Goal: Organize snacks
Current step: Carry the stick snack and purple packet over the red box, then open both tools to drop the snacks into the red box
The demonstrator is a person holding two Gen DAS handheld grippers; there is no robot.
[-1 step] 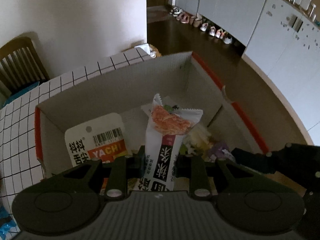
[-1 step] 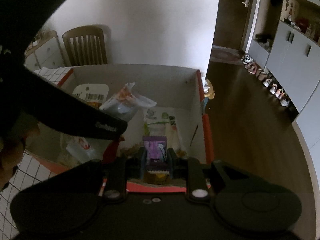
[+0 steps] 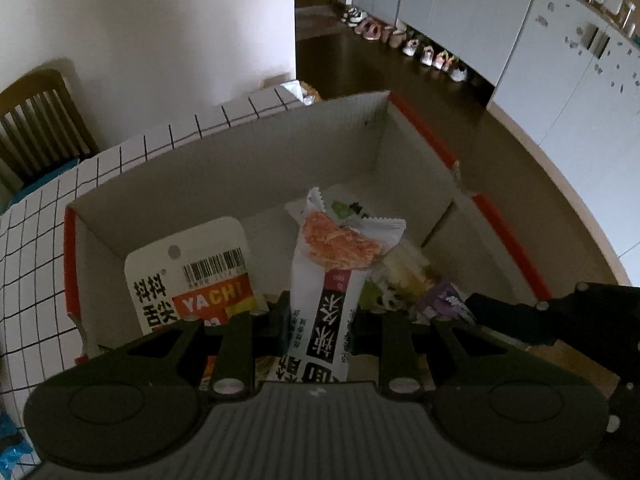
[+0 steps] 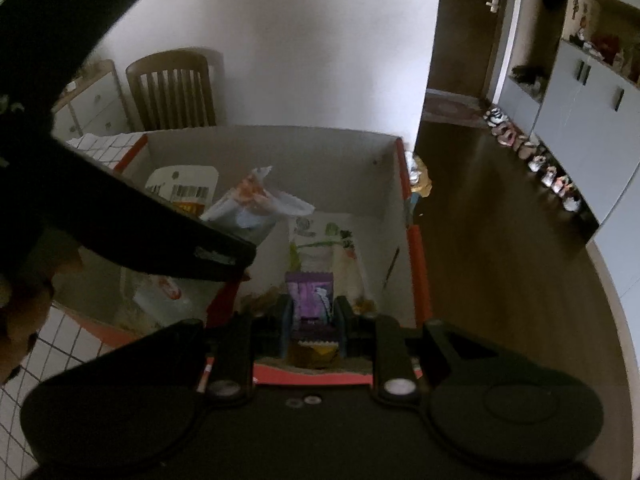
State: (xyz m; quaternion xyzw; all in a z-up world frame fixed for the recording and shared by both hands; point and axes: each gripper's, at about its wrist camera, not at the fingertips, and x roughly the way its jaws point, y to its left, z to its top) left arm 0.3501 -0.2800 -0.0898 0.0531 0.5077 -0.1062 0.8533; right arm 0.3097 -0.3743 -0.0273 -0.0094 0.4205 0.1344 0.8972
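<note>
Checked tabletop [image 3: 36, 248] carries the box [image 3: 224, 168]; your left gripper [image 3: 320, 320] pinches the white snack packet [image 3: 332, 280] above it, right gripper [image 4: 312, 316] pinches the purple packet [image 4: 310, 296]. Next, likely lower and release both.

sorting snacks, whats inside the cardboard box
In the cardboard box: a barcoded white packet, green-printed packets, and a purple packet. Packets beneath those are covered.

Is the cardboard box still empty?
No, the cardboard box already holds several snacks, including a barcoded white packet leaning against its wall.
</note>
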